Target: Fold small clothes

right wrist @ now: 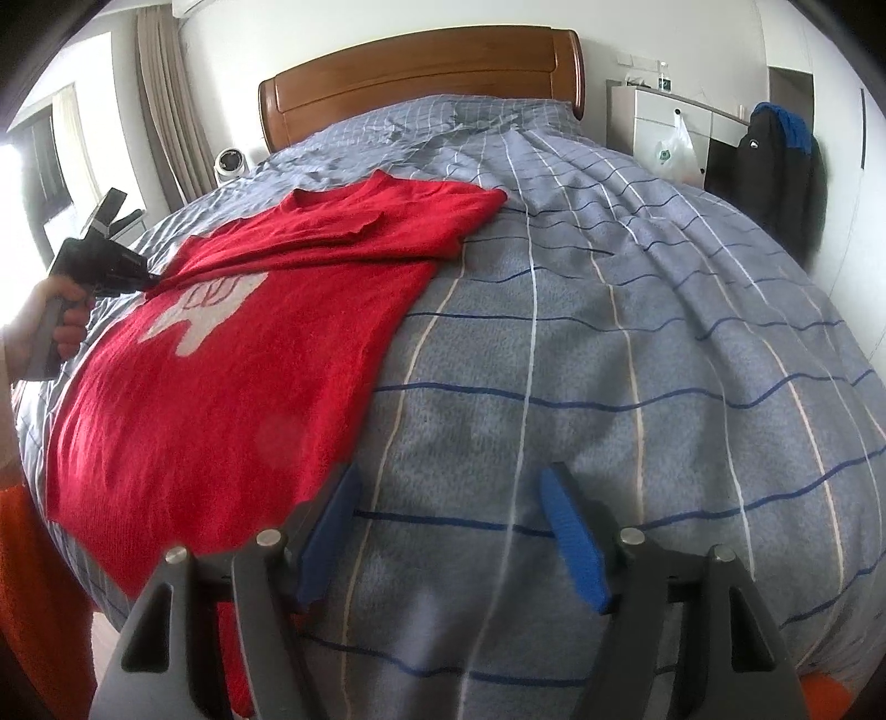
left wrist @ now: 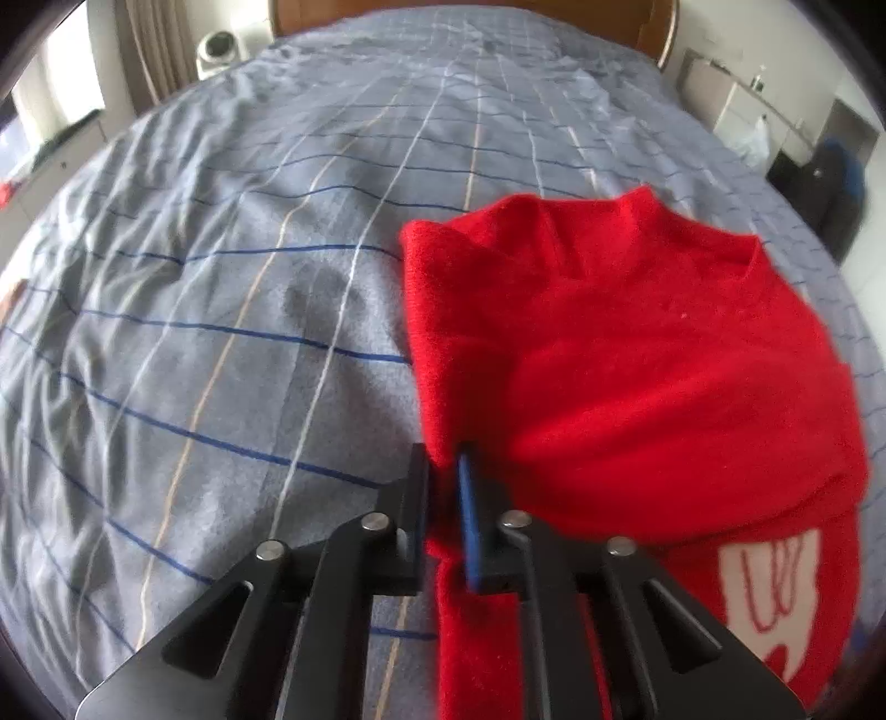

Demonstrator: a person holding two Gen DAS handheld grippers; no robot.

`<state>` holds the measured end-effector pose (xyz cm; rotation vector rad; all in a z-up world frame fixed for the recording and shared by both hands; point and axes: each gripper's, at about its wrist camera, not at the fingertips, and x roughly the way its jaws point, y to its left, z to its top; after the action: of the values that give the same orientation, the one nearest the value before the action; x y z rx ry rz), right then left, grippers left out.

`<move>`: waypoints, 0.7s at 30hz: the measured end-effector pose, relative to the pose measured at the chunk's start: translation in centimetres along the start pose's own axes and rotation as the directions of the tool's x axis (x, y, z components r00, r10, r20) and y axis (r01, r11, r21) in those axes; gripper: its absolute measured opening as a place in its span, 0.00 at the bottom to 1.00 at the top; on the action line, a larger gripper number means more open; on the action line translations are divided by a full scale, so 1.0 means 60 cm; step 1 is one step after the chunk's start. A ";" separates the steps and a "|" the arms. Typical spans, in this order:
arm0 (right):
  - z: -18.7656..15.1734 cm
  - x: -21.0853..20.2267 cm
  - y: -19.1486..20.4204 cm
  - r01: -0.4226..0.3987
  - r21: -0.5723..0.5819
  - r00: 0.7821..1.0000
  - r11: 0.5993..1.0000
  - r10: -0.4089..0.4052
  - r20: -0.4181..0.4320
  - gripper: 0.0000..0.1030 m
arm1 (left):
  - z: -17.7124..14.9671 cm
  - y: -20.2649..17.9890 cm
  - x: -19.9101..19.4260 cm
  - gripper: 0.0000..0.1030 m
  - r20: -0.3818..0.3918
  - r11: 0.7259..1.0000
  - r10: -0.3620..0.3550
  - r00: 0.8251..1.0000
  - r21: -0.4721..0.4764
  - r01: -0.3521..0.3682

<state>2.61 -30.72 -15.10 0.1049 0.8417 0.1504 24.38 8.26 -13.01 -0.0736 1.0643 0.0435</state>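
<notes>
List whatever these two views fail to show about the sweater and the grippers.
- Sweater hem: right wrist view, cut off by the bed edge.
- White design: left wrist view, folded cloth covers part.
- Left hand-held gripper tips: right wrist view, buried in cloth.
- Right hand-held gripper: absent from left wrist view.

We look from two fisheye cameras, one on each handheld gripper. The left view sits low and close over the red sweater (left wrist: 620, 354), facing the headboard (left wrist: 470, 14). The right view faces the same way from the bed's (right wrist: 637, 360) foot, further back. Both share sweater, bedspread and headboard.
</notes>
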 end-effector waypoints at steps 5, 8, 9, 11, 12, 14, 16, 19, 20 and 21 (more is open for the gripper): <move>0.000 -0.001 -0.003 -0.008 0.010 1.000 1.000 0.008 0.001 0.68 | -0.020 0.034 -0.020 0.78 0.053 0.998 0.028 0.998 -0.056 -0.025; 0.002 -0.005 -0.007 -0.010 0.021 1.000 1.000 0.010 0.012 0.68 | -0.056 0.057 -0.050 0.78 0.080 0.999 -0.022 0.997 -0.046 0.026; 0.003 -0.009 -0.007 -0.009 0.023 1.000 1.000 0.008 0.024 0.68 | -0.079 0.067 -0.067 0.82 0.103 0.999 -0.022 0.994 -0.036 0.026; 0.006 -0.015 -0.007 -0.003 0.022 0.999 1.000 0.002 0.050 0.68 | -0.121 0.086 -0.089 0.89 0.147 0.999 -0.006 0.989 -0.032 0.011; 0.007 -0.019 -0.008 0.001 0.021 0.998 1.000 -0.002 0.064 0.68 | -0.137 0.094 -0.095 0.91 0.166 0.999 0.004 0.986 -0.033 0.001; 0.009 -0.022 -0.010 0.011 0.023 0.997 1.000 -0.013 0.077 0.68 | -0.163 0.117 -0.098 0.91 0.193 0.999 0.030 0.981 -0.050 -0.021; 0.008 -0.016 -0.011 0.024 0.030 0.998 0.999 -0.026 0.063 0.68 | -0.176 0.145 -0.093 0.91 0.203 0.996 0.032 0.979 -0.086 -0.015; 0.005 -0.005 -0.013 0.045 0.032 0.998 0.998 -0.047 0.042 0.68 | -0.158 0.160 -0.095 0.91 0.232 0.995 0.046 0.972 -0.092 -0.025; 0.005 -0.002 -0.013 0.052 0.031 0.998 0.998 -0.053 0.039 0.68 | -0.144 0.161 -0.095 0.93 0.248 0.995 0.061 0.967 -0.089 -0.039; 0.004 0.001 -0.014 0.056 0.030 0.998 0.998 -0.057 0.036 0.68 | -0.128 0.163 -0.091 1.00 0.254 0.994 0.076 0.964 -0.089 -0.055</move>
<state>2.93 -31.53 -15.10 0.1104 0.8098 0.0828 14.34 17.38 -12.32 -0.1034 0.8043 0.1529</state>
